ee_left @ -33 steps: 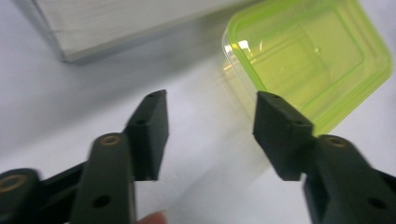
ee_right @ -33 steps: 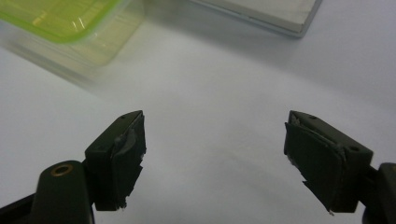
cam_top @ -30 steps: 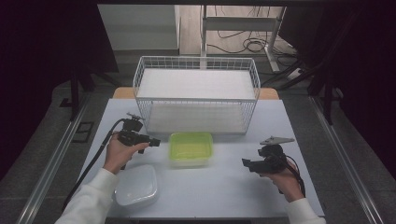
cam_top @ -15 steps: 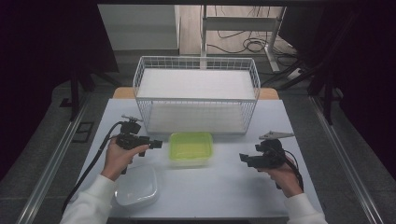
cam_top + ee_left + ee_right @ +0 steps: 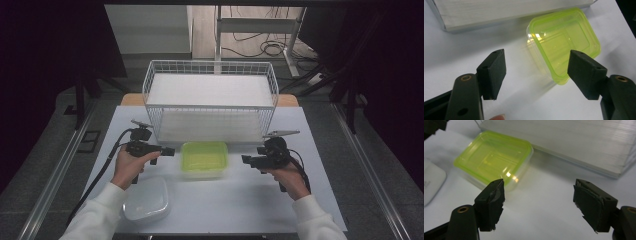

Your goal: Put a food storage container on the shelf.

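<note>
Between the two grippers, just in front of the white wire basket [image 5: 210,107] on the pale table [image 5: 240,200], sits a lime-green container [image 5: 204,158]: a shallow rounded rectangle of translucent plastic, its green lid stepped with a raised rim over a clearer base. On its left, the left gripper [image 5: 170,151] points at it with jaws spread wide and empty, and the right gripper [image 5: 245,160] faces it from the other side, equally wide and holding nothing. A white lidded container [image 5: 146,200] lies near the table's front edge beside the left forearm.
</note>
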Action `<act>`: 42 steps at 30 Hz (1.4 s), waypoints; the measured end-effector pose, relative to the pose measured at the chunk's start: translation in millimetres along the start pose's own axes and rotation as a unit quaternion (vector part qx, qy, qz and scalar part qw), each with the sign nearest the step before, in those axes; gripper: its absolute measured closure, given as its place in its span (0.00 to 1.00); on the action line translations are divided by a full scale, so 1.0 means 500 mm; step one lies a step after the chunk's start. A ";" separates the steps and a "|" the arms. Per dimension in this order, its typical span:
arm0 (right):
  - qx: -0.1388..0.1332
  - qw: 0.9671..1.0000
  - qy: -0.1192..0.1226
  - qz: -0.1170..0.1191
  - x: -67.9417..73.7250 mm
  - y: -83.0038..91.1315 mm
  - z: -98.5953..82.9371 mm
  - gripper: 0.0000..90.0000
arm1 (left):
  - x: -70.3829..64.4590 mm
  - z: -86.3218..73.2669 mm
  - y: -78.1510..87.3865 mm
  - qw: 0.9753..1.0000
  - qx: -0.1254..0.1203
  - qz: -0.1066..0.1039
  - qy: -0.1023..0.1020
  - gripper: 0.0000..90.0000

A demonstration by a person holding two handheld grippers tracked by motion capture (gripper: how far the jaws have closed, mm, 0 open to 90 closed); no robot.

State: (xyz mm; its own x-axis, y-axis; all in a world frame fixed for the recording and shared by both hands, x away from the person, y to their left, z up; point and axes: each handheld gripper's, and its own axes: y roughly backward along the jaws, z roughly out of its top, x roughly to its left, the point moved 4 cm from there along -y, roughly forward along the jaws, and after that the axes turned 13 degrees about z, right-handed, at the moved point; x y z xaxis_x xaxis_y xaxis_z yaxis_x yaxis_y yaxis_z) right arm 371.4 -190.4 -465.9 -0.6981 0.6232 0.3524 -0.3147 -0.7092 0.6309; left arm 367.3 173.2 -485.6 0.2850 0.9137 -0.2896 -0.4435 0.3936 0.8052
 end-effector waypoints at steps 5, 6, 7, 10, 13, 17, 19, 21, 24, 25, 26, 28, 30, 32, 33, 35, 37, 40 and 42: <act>0.002 1.000 -0.017 0.004 -0.006 -0.022 0.014 0.30 | 0.004 0.010 -0.025 1.000 0.014 -0.005 0.020 0.35; 0.002 1.000 -0.017 0.004 -0.006 -0.022 0.014 0.30 | 0.004 0.010 -0.025 1.000 0.014 -0.005 0.020 0.35; 0.007 1.000 -0.025 0.011 -0.006 -0.033 0.016 0.31 | 0.003 0.011 -0.033 0.999 0.023 -0.013 0.023 0.35; 0.010 0.999 -0.029 0.017 -0.006 -0.045 0.022 0.33 | 0.000 0.015 -0.039 0.999 0.024 -0.017 0.026 0.36; 0.010 0.999 -0.036 0.021 -0.008 -0.057 0.030 0.35 | -0.006 0.019 -0.054 0.999 0.035 -0.010 0.015 0.36; 0.017 0.998 -0.047 0.025 -0.011 -0.075 0.035 0.37 | -0.016 0.022 -0.063 0.999 0.041 -0.009 0.010 0.37; 0.021 0.998 -0.050 0.028 -0.012 -0.084 0.036 0.38 | -0.021 0.022 -0.069 0.999 0.044 -0.013 0.013 0.38; 0.024 0.997 -0.058 0.033 -0.014 -0.092 0.037 0.40 | -0.022 0.021 -0.072 0.999 0.047 -0.015 0.013 0.39; 0.030 0.996 -0.068 0.042 -0.015 -0.105 0.038 0.42 | -0.022 0.020 -0.077 0.998 0.052 -0.013 0.017 0.41; 0.031 0.996 -0.069 0.044 -0.015 -0.110 0.039 0.42 | -0.021 0.022 -0.078 0.998 0.052 -0.015 0.022 0.41; 0.031 0.996 -0.069 0.044 -0.015 -0.110 0.039 0.42 | -0.021 0.022 -0.078 0.998 0.052 -0.015 0.022 0.42; 0.032 0.995 -0.076 0.048 -0.015 -0.121 0.042 0.44 | -0.019 0.025 -0.078 0.998 0.054 -0.021 0.022 0.44; 0.032 0.994 -0.086 0.053 -0.016 -0.129 0.042 0.46 | -0.018 0.025 -0.081 0.998 0.056 -0.020 0.026 0.44; 0.032 0.994 -0.091 0.057 -0.016 -0.133 0.042 0.47 | -0.016 0.023 -0.083 0.998 0.061 -0.018 0.021 0.44; 0.038 0.993 -0.097 0.054 -0.016 -0.143 0.041 0.48 | -0.017 0.023 -0.089 0.997 0.065 -0.021 0.024 0.44; 0.041 0.993 -0.099 0.057 -0.015 -0.153 0.040 0.49 | -0.020 0.022 -0.094 0.997 0.069 -0.028 0.027 0.45; 0.041 0.992 -0.102 0.059 -0.013 -0.157 0.040 0.50 | -0.022 0.022 -0.097 0.997 0.071 -0.033 0.030 0.45; 0.045 0.991 -0.106 0.063 -0.012 -0.171 0.041 0.53 | -0.021 0.018 -0.105 0.996 0.080 -0.032 0.025 0.45; 0.045 0.991 -0.109 0.063 -0.012 -0.173 0.041 0.53 | -0.020 0.018 -0.107 0.996 0.082 -0.032 0.025 0.46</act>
State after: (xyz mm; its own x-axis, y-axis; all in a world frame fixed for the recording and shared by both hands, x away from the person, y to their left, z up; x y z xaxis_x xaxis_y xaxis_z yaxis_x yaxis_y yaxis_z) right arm 416.2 -126.1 -508.5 -0.5701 0.5945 0.5670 -0.1682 -0.7600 0.6278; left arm 395.7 141.9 -521.3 0.2631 0.8932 -0.3646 -0.2792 0.4322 0.8574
